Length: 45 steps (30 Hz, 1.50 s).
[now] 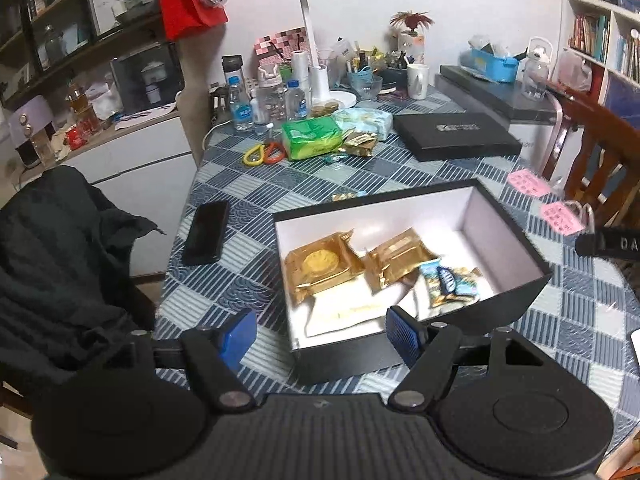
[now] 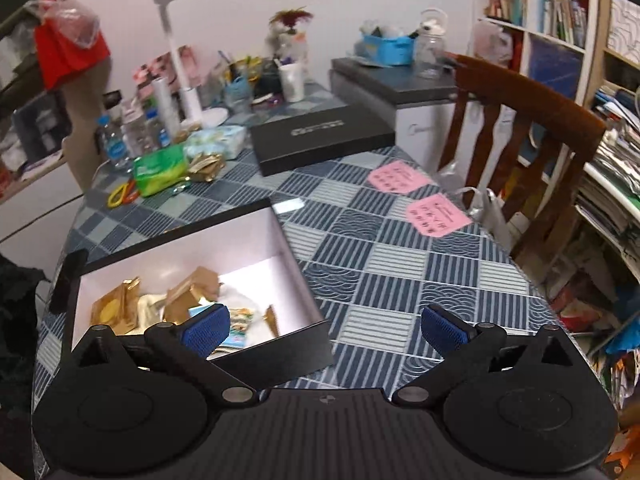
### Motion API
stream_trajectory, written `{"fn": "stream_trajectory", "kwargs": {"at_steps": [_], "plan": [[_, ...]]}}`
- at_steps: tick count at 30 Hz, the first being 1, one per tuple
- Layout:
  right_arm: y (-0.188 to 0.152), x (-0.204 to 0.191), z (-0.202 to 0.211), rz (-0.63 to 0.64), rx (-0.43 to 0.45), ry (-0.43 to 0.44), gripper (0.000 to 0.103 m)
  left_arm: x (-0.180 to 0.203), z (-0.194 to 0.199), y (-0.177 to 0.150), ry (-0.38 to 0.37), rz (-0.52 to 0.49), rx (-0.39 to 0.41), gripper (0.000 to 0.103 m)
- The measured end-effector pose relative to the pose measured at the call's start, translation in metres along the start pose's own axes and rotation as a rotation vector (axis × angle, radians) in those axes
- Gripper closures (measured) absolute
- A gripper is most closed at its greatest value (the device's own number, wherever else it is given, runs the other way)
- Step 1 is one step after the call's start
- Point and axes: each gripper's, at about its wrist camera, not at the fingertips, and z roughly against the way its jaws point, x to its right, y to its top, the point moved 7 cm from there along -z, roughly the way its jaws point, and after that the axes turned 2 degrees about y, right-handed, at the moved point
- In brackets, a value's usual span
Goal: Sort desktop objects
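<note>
Two pairs of tongs hung spread wide and empty over the near edge of the worktop (image 2: pixel 400 248): the left tongs (image 1: pixel 320 336) above the near wall of the open black box (image 1: pixel 516 304), the right tongs (image 2: pixel 326 326) with one blue pad (image 2: pixel 206 326) over the box's near corner and the other over bare checked cloth. Neither gripped anything.

Inside the box, on its pale floor, lay a gold-wrapped pastry (image 1: pixel 322 266) toward the left, a second gold packet (image 1: pixel 402 260) beside it, and a cluster of small blue-and-white sweets (image 1: pixel 452 282) toward the right. So some of the desktop's loose snacks already sat gathered there.

Just left of the box lay a black phone (image 1: pixel 206 232), and a small gold wrapper (image 1: pixel 344 197) showed behind the box's far wall. Farther on were a green packet (image 1: pixel 312 136), a heap of gold wrappers (image 1: pixel 358 144) touching it, and yellow and orange loop handles (image 1: pixel 264 154) — scissors, probably, though I could not tell. The box's black lid (image 1: pixel 456 136) rested to the right of these, well apart from the box.

My judgement: the sorting looked midway, between one drop and the next pickup. The loose wrappers beyond the box seemed the likely candidates — reaching them would call for carrying one of the tongs over the far wall, lowering the pads astride a thin, crinkly packet and closing gently so it would not slip.
</note>
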Motion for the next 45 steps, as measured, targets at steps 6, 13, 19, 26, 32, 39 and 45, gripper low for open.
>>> {"fn": "stream_trajectory", "kwargs": {"at_steps": [6,13,19,26,32,39,45], "plan": [[0.012,0.023,-0.006,0.012,0.013,0.021,0.0,0.014,0.003,0.016,0.025,0.041,0.013,0.018],[0.031,0.053,-0.017,0.1,0.005,0.071,0.0,0.055,-0.004,0.036,0.085,0.071,0.007,0.018],[0.051,0.09,-0.029,0.159,-0.016,0.137,0.0,0.1,-0.002,0.052,0.135,0.123,0.031,0.018],[0.073,0.131,-0.038,0.23,-0.024,0.181,0.0,0.141,0.001,0.064,0.157,0.185,0.046,0.018],[0.08,0.155,-0.042,0.237,-0.05,0.211,0.0,0.165,0.005,0.07,0.157,0.216,0.025,0.018],[0.086,0.159,-0.039,0.246,-0.056,0.22,0.0,0.186,0.008,0.083,0.171,0.154,0.03,0.018],[0.097,0.158,-0.029,0.264,-0.057,0.211,0.0,0.191,0.007,0.1,0.132,0.148,0.029,0.018]]}}
